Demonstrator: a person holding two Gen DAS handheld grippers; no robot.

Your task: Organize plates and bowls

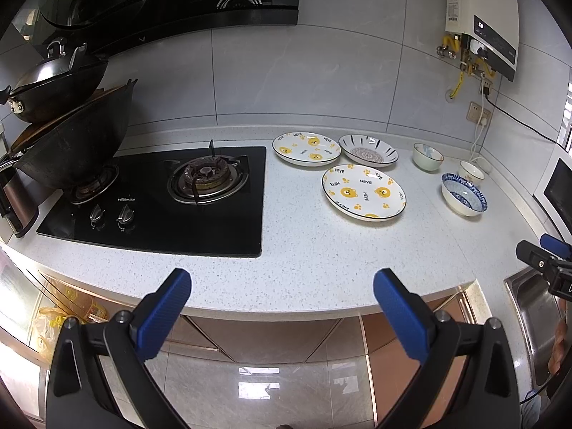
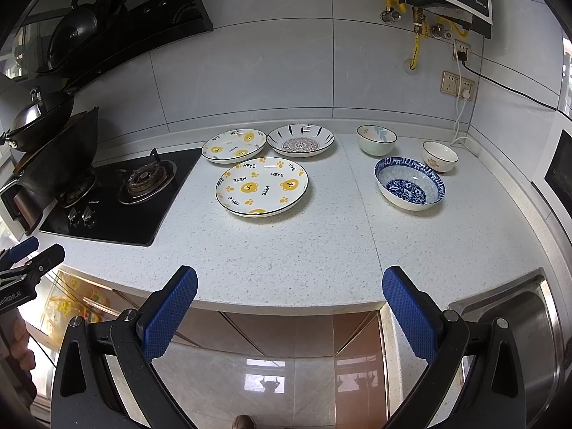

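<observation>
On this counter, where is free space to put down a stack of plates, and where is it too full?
The front strip of the counter is bare, bordered by the stove, the near bear plate, the blue bowl and the sink. A narrower gap lies between that plate and bowl. The back, along the wall, is crowded.

Countertop (image 2: 286, 250): speckled white stone look, matt, smooth. Bear plates (image 2: 262, 186) (image 2: 234, 145), patterned plate (image 2: 301, 140) & 3 bowls, incl. blue bowl (image 2: 410, 184) near right edge: glazed ceramic, glossy. Hob (image 1: 150, 196) at left edge: black glass, shiny; burner rings metal. Woks (image 1: 71, 143): dark, dull metal. Sink (image 2: 529, 339) at front right corner: brushed steel. Gripper pads (image 2: 171, 314): blue, textured rubbery; arms matt black plastic. Wall tiles (image 2: 250, 82): smooth, satin grey.
</observation>
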